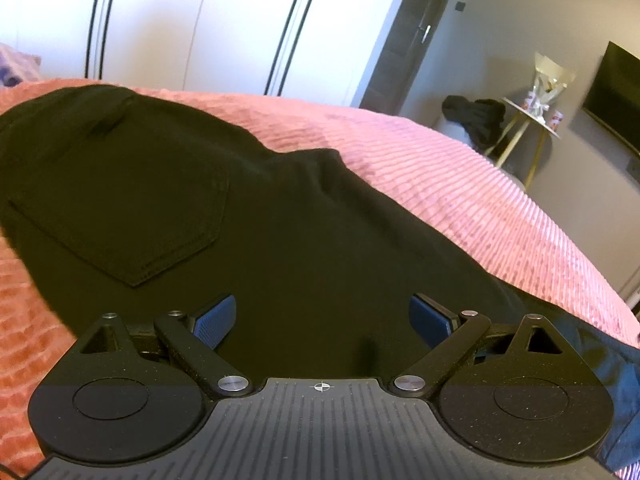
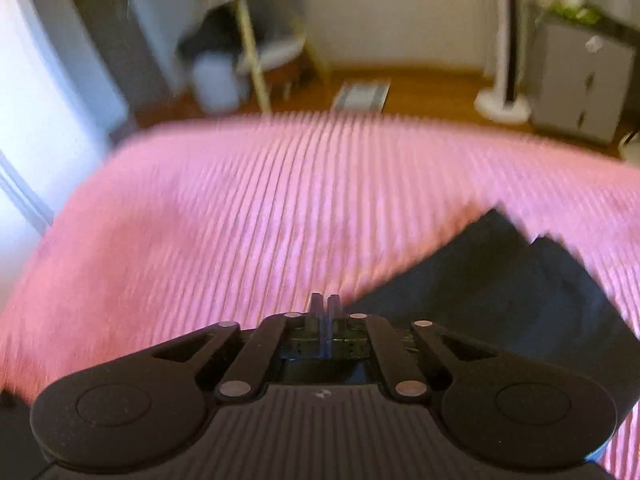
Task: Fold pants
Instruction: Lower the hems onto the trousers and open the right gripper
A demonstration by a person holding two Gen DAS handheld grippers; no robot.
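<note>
Black pants [image 1: 224, 208] lie on a pink ribbed bedspread [image 1: 460, 184], back pocket up. My left gripper [image 1: 322, 316] is open just above the pants' seat area, its blue pads wide apart with nothing between them. In the blurred right wrist view, my right gripper [image 2: 325, 306] is shut, pads together above the bedspread [image 2: 240, 220], with nothing visible between them. The pants' leg ends [image 2: 512, 272] lie to its right, fanned into two points on the bedspread.
White wardrobe doors [image 1: 200, 20] stand beyond the bed. A gold-legged side table [image 1: 532, 120] with dark clothes beside it, a wall TV [image 1: 616, 100], a grey cabinet [image 2: 580, 80] and a white fan base [image 2: 504, 104] stand on the wooden floor.
</note>
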